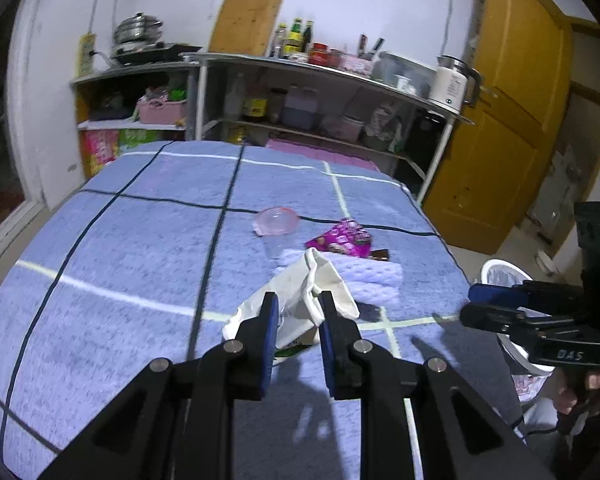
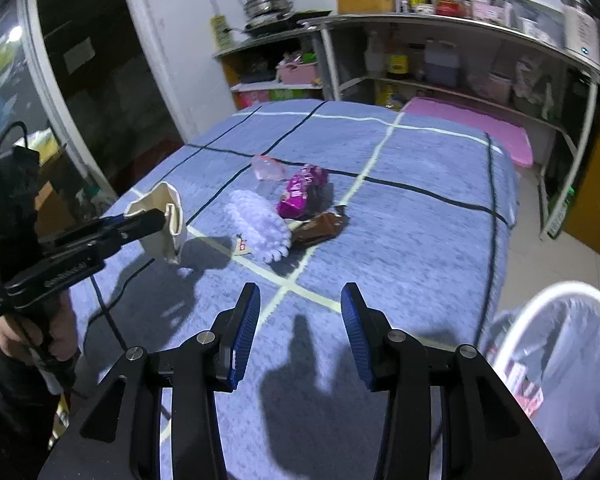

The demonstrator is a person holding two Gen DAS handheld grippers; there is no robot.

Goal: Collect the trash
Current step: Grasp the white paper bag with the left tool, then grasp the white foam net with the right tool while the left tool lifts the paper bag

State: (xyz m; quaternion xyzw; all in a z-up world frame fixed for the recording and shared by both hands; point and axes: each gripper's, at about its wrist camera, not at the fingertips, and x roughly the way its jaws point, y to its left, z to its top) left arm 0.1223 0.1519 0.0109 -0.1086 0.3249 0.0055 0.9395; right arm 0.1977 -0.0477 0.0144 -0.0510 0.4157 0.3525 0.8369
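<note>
My left gripper (image 1: 297, 300) is shut on a crumpled white paper bag (image 1: 328, 280) and holds it just above the blue checked blanket (image 1: 120, 240). The right wrist view shows that gripper (image 2: 162, 216) at the left with the bag (image 2: 160, 200) hanging from it over its shadow. Farther back on the blanket lie a clear pinkish cup (image 1: 276, 222), a magenta snack wrapper (image 1: 340, 240), a brown wrapper (image 1: 380, 256) and a lavender knobbly pad (image 1: 368, 276). My right gripper (image 2: 300, 292) stands open over the blanket's near part, nothing between its fingers. It also shows at the right edge (image 1: 470, 304).
A white-rimmed trash bin (image 2: 572, 292) with a liner stands on the floor off the blanket's right edge. Metal shelves (image 1: 300, 64) with bottles and pots line the back wall. A yellow door (image 1: 500, 120) is at the right, and a person's hand holds each gripper handle.
</note>
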